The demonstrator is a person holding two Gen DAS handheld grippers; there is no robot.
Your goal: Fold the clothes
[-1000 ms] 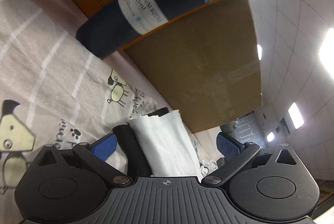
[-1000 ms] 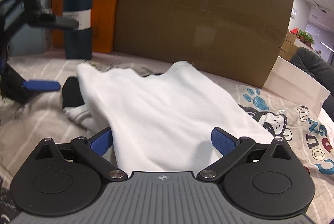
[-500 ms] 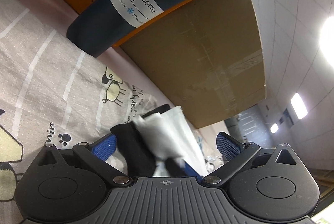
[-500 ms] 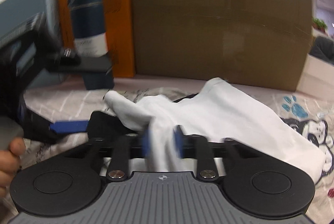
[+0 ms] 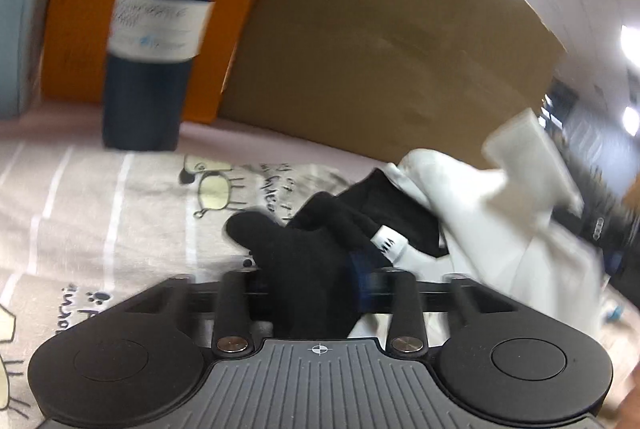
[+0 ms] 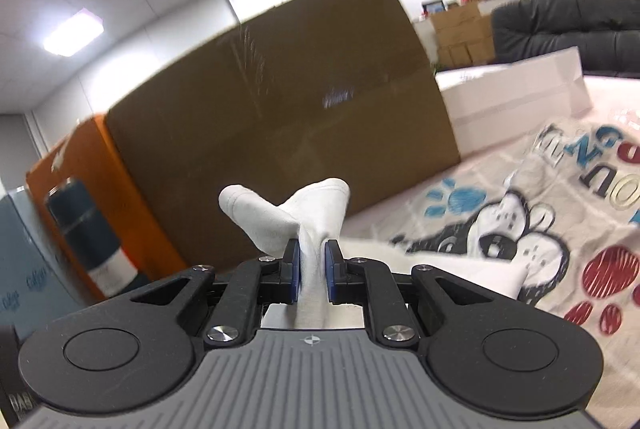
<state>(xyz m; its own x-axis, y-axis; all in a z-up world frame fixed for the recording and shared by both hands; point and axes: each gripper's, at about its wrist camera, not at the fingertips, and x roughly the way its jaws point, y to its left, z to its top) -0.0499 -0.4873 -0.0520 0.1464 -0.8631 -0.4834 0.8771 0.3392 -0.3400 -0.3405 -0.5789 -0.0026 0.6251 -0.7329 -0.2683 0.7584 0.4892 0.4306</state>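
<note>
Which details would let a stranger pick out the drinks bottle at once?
Find the big brown cardboard box; left of it stands an orange box. The vacuum bottle stands upright before that, on the printed sheet: dark blue, cylindrical, with a white label band.

White garment (image 6: pixel 308 225), black sleeve (image 5: pixel 316 249); grey cartoon-print sheet (image 6: pixel 520 229) (red, blue paws); navy bottle (image 5: pixel 160 41).
</note>
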